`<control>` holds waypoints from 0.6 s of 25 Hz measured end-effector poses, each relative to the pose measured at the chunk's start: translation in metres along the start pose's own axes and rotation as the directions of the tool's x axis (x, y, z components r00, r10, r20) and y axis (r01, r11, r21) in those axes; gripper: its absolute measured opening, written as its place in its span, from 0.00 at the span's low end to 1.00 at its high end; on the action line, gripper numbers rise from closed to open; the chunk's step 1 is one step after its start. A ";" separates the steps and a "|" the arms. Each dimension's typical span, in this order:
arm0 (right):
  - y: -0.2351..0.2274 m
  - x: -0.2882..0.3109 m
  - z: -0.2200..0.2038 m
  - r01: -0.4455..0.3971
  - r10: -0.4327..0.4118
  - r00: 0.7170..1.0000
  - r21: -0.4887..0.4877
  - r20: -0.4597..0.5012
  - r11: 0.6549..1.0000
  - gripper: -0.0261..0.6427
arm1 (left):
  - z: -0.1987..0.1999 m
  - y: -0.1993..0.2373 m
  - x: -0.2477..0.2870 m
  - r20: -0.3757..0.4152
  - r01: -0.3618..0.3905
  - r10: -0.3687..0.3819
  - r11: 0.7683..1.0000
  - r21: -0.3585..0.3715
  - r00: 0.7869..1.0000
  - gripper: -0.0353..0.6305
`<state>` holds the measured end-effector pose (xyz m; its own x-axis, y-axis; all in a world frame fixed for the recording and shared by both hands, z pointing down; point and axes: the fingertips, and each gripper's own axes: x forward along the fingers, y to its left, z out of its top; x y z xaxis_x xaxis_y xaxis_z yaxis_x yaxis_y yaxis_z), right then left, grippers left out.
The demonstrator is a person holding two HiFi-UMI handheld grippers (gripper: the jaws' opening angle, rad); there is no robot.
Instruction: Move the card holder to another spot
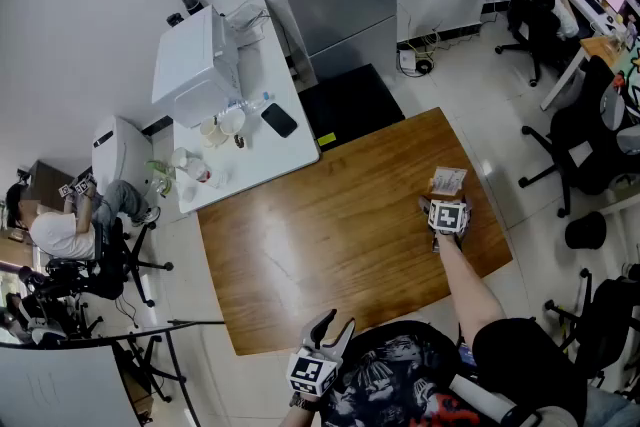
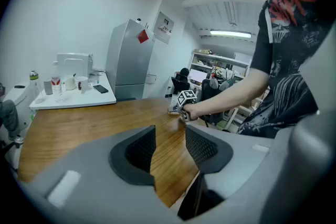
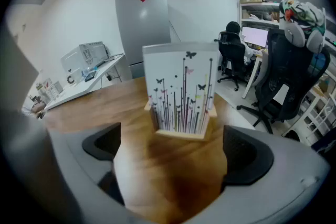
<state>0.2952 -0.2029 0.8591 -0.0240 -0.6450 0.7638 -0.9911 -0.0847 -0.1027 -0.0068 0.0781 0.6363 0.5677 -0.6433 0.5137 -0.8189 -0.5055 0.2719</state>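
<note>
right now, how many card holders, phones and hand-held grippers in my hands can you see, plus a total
card holder: 1
phone: 1
hand-held grippers: 2 (left hand-held gripper, right hand-held gripper, both open)
total: 4

Head view overhead; gripper views low, right near card holder [image 3: 181,92]; share table [image 1: 330,235].
</note>
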 end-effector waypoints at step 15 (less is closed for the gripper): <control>-0.007 -0.053 0.038 0.030 -0.005 0.993 -0.206 0.121 0.978 0.86 | 0.039 0.063 -0.005 0.159 -0.233 0.252 0.964 -0.129 0.955 0.32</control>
<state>0.3089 -0.1970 0.7950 -0.0030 -0.7318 0.6815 -0.9970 0.0545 0.0542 -0.0578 0.0277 0.6191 0.3492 -0.8326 0.4298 -0.9324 -0.2631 0.2478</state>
